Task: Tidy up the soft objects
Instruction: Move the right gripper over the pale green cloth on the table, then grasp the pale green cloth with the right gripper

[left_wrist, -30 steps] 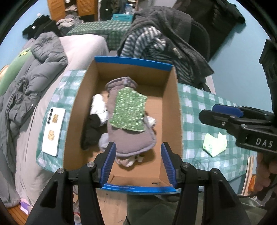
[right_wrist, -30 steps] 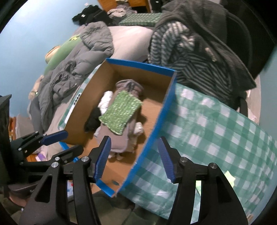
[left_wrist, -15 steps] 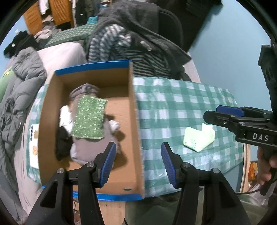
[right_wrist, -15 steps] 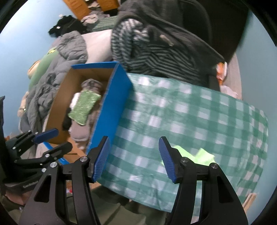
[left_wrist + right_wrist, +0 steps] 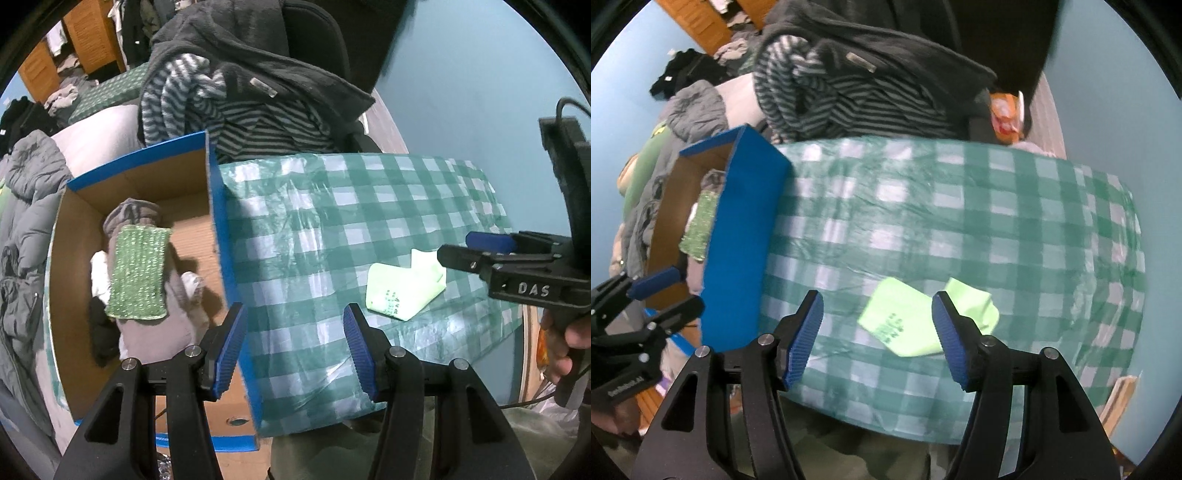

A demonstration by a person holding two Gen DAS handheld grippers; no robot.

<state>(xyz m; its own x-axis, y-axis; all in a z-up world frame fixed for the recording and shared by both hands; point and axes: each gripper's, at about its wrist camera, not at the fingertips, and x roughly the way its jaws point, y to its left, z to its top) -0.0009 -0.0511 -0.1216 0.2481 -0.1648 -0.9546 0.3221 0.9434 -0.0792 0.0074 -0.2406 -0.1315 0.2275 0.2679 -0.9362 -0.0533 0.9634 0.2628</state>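
Left gripper [image 5: 293, 349] gapes empty over the checked tablecloth [image 5: 332, 206], the pale green sock [image 5: 404, 286] lying at its two o'clock, while the right gripper [image 5: 877, 339], open and empty, frames that light, floppy sock [image 5: 905, 326], best pinched mid-fold.

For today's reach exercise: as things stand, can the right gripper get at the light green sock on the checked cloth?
Probably yes. The right gripper is open above the light green sock, which lies alone on the checked cloth, clear of the blue box.
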